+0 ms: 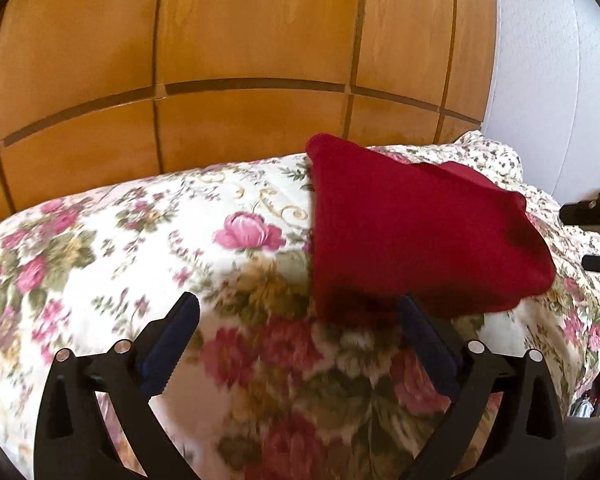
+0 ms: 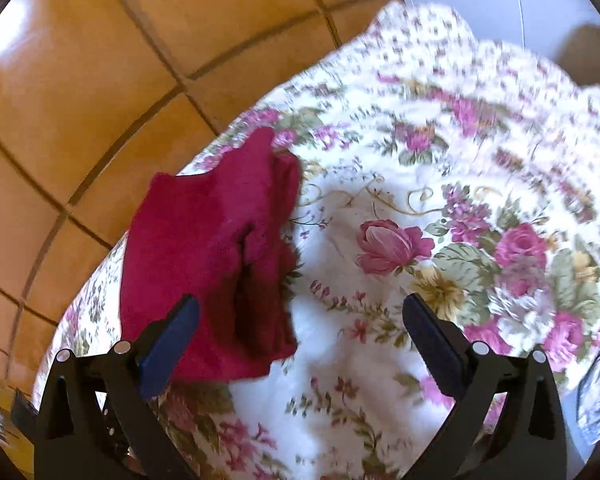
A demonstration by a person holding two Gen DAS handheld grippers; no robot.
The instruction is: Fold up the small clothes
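Floral bedspread (image 2: 440, 200) lies bare beside the folded red garment (image 2: 212, 256), the only obstacle.

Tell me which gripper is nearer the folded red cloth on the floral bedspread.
Both are close; probably the left. The left gripper is open, its right fingertip overlapping the near edge of the folded red cloth. The right gripper is open, the cloth behind its left finger, mostly off-centre.

— what's everything resting on?
— a bed under a white quilted cover printed with pink roses and green leaves (image 1: 112, 248), standing by a wooden-panelled wall.
— and on the cover?
— a folded dark red knitted garment (image 1: 412, 232), lying flat near the far edge, its layers stacked unevenly (image 2: 220, 248). the cover bunches into soft ridges toward one corner (image 2: 420, 40).
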